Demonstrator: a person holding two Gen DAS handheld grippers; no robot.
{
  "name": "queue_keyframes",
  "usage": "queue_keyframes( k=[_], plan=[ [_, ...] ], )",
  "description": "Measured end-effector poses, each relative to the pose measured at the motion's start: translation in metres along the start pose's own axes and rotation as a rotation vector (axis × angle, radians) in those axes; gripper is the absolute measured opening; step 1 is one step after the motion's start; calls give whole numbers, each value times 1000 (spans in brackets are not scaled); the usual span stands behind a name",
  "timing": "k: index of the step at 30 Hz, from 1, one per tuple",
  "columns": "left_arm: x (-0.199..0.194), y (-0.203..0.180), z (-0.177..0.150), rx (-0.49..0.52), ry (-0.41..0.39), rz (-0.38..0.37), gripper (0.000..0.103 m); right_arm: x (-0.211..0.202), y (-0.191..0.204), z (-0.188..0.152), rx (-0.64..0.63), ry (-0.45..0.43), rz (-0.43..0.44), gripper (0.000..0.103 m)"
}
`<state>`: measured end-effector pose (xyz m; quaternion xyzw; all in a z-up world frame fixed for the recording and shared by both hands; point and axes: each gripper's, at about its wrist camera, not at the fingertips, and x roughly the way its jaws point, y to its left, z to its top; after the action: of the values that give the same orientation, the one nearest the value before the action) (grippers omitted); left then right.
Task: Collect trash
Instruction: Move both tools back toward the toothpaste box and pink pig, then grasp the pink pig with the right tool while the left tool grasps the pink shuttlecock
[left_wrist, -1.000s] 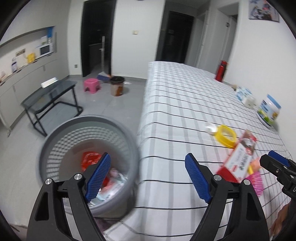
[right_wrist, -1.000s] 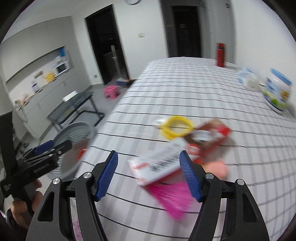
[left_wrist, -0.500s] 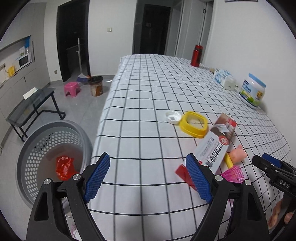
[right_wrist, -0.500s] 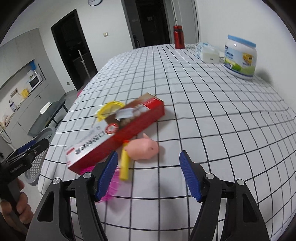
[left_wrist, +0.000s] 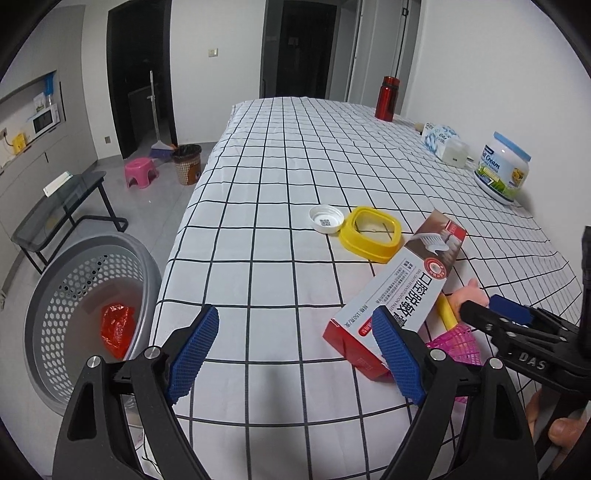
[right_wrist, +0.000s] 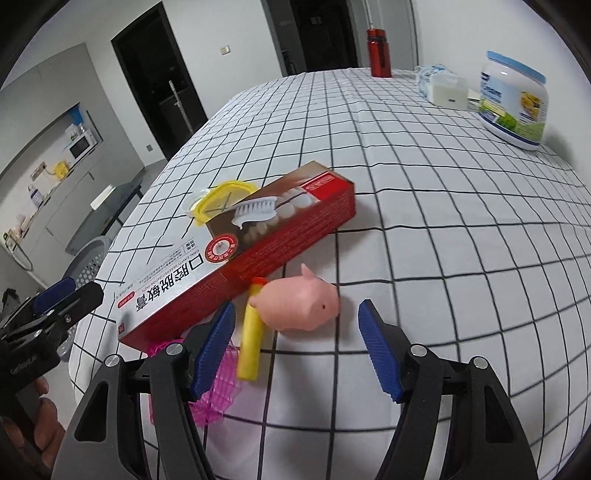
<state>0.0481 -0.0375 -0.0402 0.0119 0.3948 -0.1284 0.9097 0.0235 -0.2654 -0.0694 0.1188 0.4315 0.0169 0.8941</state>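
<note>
Checked white tablecloth (left_wrist: 280, 206) covers the long table, with a grey perforated basket (left_wrist: 48, 295) on the floor at its near left holding a red bag (left_wrist: 117, 326). On the near right lies a red toothpaste box (right_wrist: 236, 254), over a pink net (right_wrist: 216, 387). The left gripper (left_wrist: 295, 354) hovers wide apart, empty. The right gripper (right_wrist: 295, 347) stands apart around a pink pig toy (right_wrist: 299, 306), not touching it.

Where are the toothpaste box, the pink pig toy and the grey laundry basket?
toothpaste box (right_wrist: 236, 254): right wrist view, middle of its printed top face.
pink pig toy (right_wrist: 299, 304): right wrist view, middle of its body.
grey laundry basket (left_wrist: 55, 291): left wrist view, its perforated inner wall.
</note>
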Motion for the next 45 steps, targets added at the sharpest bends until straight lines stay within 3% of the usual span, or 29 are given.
queue_keyframes(
  k=[6, 8, 16, 27, 45],
  plan=[
    [-5, -8, -4, -4, 3, -14, 86, 5, 2, 3, -22, 2, 3, 64],
    [-7, -11, -6, -1, 6, -20, 86, 7, 3, 3, -29, 11, 7, 52],
    [-17, -27, -14, 12, 14, -44, 86, 0, -1, -3, -25, -7, 16, 51],
    [-24, -59, -31, 25, 45, -87, 86, -41, -24, -22, 15, -71, 0, 51],
    [-10, -86, -36, 37, 100, -55, 86, -65, -42, -41, 65, -112, 58, 51]
  ],
)
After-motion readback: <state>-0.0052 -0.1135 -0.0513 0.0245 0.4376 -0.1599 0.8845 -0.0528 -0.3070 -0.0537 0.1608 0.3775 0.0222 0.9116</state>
